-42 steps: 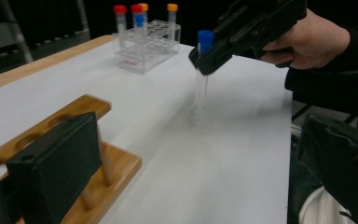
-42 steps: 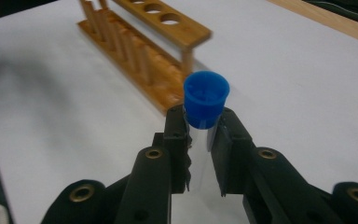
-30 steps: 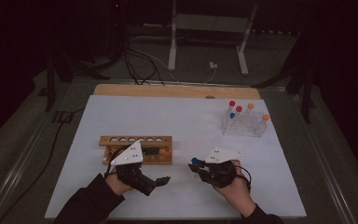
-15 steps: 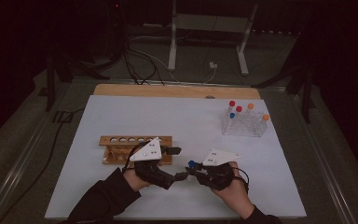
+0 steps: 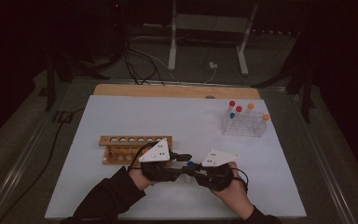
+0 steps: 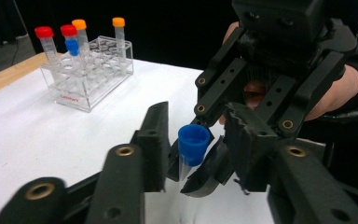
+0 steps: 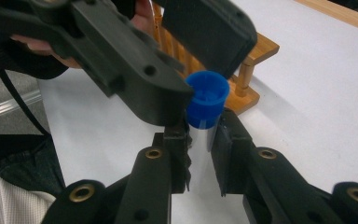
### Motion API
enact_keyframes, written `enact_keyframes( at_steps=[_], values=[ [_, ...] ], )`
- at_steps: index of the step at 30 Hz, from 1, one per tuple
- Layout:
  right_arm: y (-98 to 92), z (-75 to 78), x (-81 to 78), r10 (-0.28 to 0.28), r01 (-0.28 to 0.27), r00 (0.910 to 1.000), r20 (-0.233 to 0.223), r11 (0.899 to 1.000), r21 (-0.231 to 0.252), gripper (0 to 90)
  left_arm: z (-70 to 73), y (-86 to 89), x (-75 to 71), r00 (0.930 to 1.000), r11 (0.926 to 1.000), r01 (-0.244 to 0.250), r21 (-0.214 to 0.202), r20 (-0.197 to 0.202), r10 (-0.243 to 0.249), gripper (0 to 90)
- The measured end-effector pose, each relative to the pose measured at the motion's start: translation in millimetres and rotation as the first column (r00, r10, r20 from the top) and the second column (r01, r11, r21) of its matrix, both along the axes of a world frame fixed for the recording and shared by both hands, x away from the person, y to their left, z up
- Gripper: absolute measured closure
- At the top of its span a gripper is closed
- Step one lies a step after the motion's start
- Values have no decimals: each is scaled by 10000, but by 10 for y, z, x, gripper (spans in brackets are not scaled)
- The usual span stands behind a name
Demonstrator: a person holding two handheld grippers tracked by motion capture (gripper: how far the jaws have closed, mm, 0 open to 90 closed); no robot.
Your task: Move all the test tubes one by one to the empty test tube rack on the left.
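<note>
High view: both claws meet near the bench's front edge, a wooden rack (image 5: 133, 148) just behind the left claw (image 5: 182, 161). Left gripper view: spread, its jaws flank the ribbed blue cap. Right gripper view: the right claw (image 7: 200, 140) pinches the clear tube (image 7: 200, 128) below that cap; close squarely on it.

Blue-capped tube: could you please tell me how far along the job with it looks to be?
Done: the right gripper grips the blue-capped tube by its clear body. In hand: the left gripper has its jaws either side of the cap, not visibly clamped, perhaps a handover or uncapping. Left: the wooden rack has every hole empty, and five tubes stand in the clear rack.
</note>
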State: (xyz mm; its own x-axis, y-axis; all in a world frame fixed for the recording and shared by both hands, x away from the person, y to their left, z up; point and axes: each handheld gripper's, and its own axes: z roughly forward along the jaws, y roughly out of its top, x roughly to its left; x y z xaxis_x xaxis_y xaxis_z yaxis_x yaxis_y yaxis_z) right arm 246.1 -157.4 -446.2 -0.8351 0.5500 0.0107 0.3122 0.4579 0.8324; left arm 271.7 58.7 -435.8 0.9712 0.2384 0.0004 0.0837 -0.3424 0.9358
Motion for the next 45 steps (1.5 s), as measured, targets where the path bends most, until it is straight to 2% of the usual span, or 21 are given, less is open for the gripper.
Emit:
enact_keyframes(
  at_steps=[4,11,17,20,21,22,23,28,29,34,37,38,39,40,41,42,44,45],
  values=[
    [-10,9,1,-15,15,10000,28,10000,36,769,1,-2,9,9999,10000,-55,29,110,55,683],
    [-11,10,0,-7,6,10000,50,10000,21,769,-17,-28,-7,9982,9997,-4,228,597,-10,762],
    [-15,10,1,-60,59,9999,106,10000,43,765,-11,-40,-6,9974,9997,0,252,721,-19,775],
    [-17,9,2,-98,96,9999,138,9998,170,735,20,-30,6,9972,9997,-25,230,751,7,776],
    [-22,-2,8,-152,148,9998,105,9995,287,634,38,-20,12,9971,9998,-71,184,755,57,777],
    [-22,-2,8,-152,148,9998,105,9995,287,634,60,-6,22,9967,9998,-132,157,805,119,777],
    [-31,-12,12,-273,269,9995,133,9992,296,558,103,32,42,9957,9996,-274,113,891,262,777],
    [-76,1,25,-597,585,9977,306,9975,390,360,181,131,108,9929,9979,-642,-64,1004,645,777],
    [-89,6,25,-701,685,9969,345,9966,458,333,213,181,146,9898,9959,-896,-114,1102,903,778],
    [-146,30,44,-1020,992,9941,371,9925,709,191,261,289,231,9842,9904,-1359,-246,1109,1378,777],
    [-168,38,50,-1133,1099,9929,361,9902,857,161,268,362,303,9766,9829,-1801,-391,1126,1834,777],
    [-187,43,54,-1287,1240,9909,384,9866,1060,142,267,389,328,9751,9810,-1897,-408,1092,1931,778],
    [-187,43,54,-1287,1240,9909,384,9866,1060,142,266,414,349,9742,9793,-1977,-439,1020,2012,778],
    [-195,50,53,-1452,1397,9884,441,9842,1089,86,266,440,365,9707,9756,-2134,-512,1014,2176,778],
    [-200,53,53,-1542,1480,9868,496,9828,1103,68,270,469,383,9689,9737,-2216,-531,1007,2260,778],
    [-207,54,54,-1463,1402,9879,505,9842,1084,36,275,496,397,9667,9714,-2304,-579,1002,2353,778],
    [-212,55,51,-1551,1483,9863,557,9826,1116,31,288,546,426,9618,9658,-2503,-681,967,2561,778],
    [-226,54,53,-1489,1416,9875,527,9824,1221,0,292,564,435,9580,9631,-2608,-671,1055,2668,778]
  ],
)
